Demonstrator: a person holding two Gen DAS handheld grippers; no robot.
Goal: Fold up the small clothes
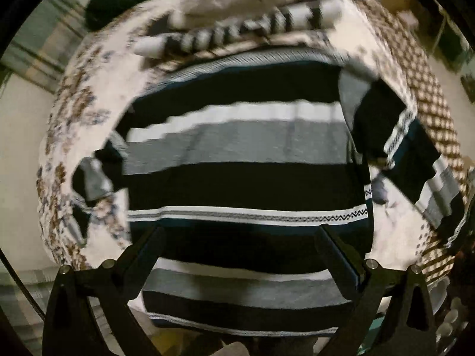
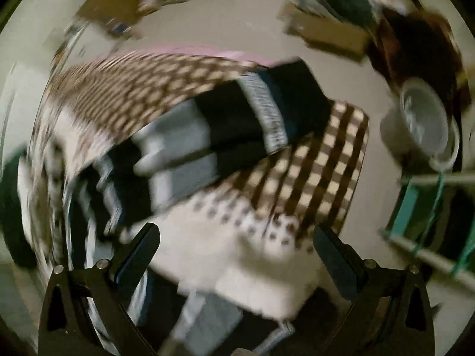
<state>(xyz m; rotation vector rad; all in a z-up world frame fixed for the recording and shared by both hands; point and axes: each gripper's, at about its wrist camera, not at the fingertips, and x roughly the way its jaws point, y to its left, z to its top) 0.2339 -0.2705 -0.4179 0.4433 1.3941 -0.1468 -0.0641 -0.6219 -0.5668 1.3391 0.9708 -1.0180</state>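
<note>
Checked cloth (image 1: 430, 95) covering our table, one striped sweater (image 1: 237, 148) lying flat, black, grey, white bands, we are holding left gripper (image 1: 240, 246) and right gripper (image 2: 234, 246) wide open, both empty.

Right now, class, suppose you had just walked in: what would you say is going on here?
A person with a two-finger gripper in each hand is folding clothes on a patterned bedspread. A black, grey and white striped sweater lies flat, sleeves out to the sides. The left gripper is open above the sweater's lower part, gripping nothing. The right gripper is also open, over the bedspread beside one sleeve. More striped clothing lies beyond the sweater. Both views are blurred.
</note>
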